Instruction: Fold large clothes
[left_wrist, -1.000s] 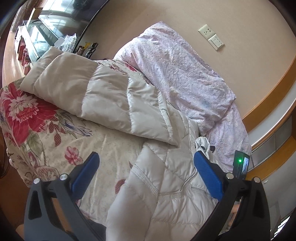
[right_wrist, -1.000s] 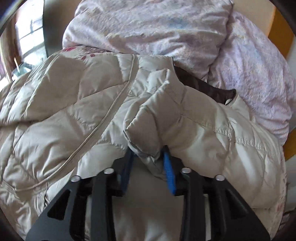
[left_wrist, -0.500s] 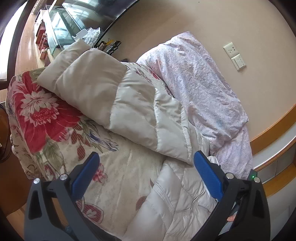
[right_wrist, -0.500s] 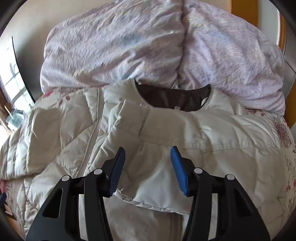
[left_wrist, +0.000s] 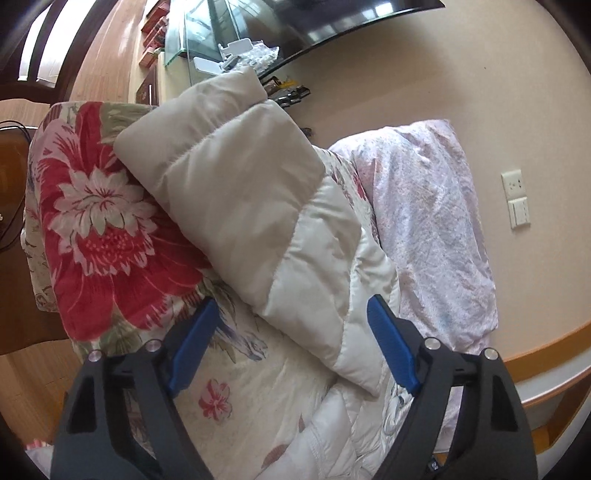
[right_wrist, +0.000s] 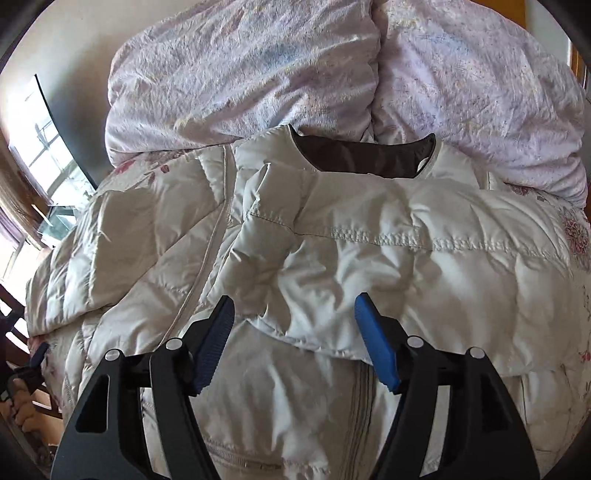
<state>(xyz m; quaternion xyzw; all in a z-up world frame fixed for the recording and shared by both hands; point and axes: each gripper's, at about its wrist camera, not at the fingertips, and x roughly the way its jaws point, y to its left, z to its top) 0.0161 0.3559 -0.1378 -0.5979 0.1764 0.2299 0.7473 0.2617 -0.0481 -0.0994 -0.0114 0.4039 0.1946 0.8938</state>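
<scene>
Two tools are hanging over the jacket (right_wrist: 332, 258), which is lying spread on the flowered bed (left_wrist: 110, 240) in front of a crumpled pink quilt (right_wrist: 258, 81); both are standing apart and holding nothing. The right tool (right_wrist: 293, 314) is pointing at the sleeve (right_wrist: 424, 266) that is lying folded across the chest, just under the dark collar (right_wrist: 362, 158). The left tool (left_wrist: 288, 321) is facing the other sleeve (left_wrist: 236, 192), whose long axis is running away from it toward the far corner of the bed, so I am judging that the left hand is the nearer one for folding it in.
</scene>
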